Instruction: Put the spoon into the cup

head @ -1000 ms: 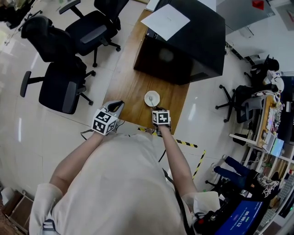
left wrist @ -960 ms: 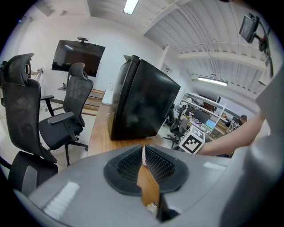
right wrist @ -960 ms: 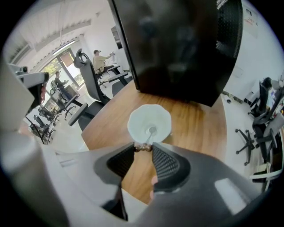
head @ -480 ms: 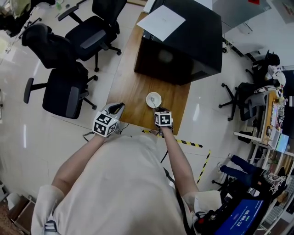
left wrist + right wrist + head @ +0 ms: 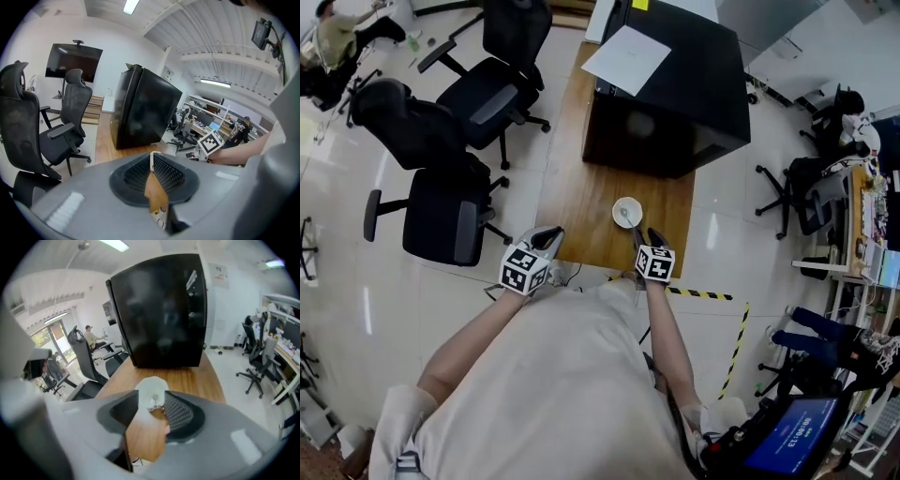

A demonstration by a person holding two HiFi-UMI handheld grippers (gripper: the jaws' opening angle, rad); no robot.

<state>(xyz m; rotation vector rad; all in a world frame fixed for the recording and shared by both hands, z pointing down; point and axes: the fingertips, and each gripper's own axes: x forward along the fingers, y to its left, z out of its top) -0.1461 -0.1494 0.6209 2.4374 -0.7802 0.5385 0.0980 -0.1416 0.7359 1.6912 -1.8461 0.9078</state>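
Spoon (image 5: 625,217) sits in the white cup (image 5: 627,208), which stands on the wooden table (image 5: 581,192) near its front edge, in front of a big black box (image 5: 675,94). Right gripper (image 5: 643,236) is just beside the cup, not touching. Its jaws have just been opening, now wide, nothing gripped. Left gripper (image 5: 551,234) is at the table's front-left edge, jaws nearly together, empty.

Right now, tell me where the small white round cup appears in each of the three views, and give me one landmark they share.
Head view: the small white round cup is at centre, near the close end of the wooden table.
Left gripper view: not in it.
Right gripper view: centre, slightly below the middle, on the same table.
Shared landmark: the large black cabinet standing on the table behind the cup.
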